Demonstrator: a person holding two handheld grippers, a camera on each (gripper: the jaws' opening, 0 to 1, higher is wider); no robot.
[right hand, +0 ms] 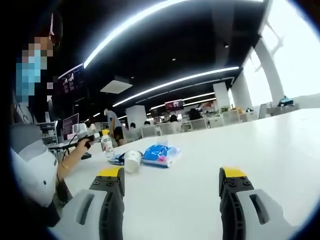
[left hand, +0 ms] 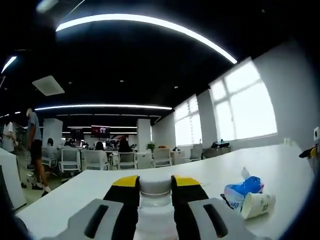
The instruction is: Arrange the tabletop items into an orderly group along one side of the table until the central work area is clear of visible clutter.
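Your left gripper (left hand: 155, 189) was clamped on the bottle (left hand: 155, 200), held upright just over the counter (left hand: 280, 165); the blue packet (left hand: 244, 189) and tipped paper cup (left hand: 257, 205) lay close to its right. Your right gripper (right hand: 171, 181) hung released, well short of them.

Open office: white table (left hand: 280, 165), ceiling light strips (left hand: 150, 22) (curved), bright windows (left hand: 245, 107), chairs (left hand: 125, 160).

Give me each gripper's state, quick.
Left gripper: shut on a clear plastic bottle with a white cap.
Right gripper: open, holding nothing, above the white table.
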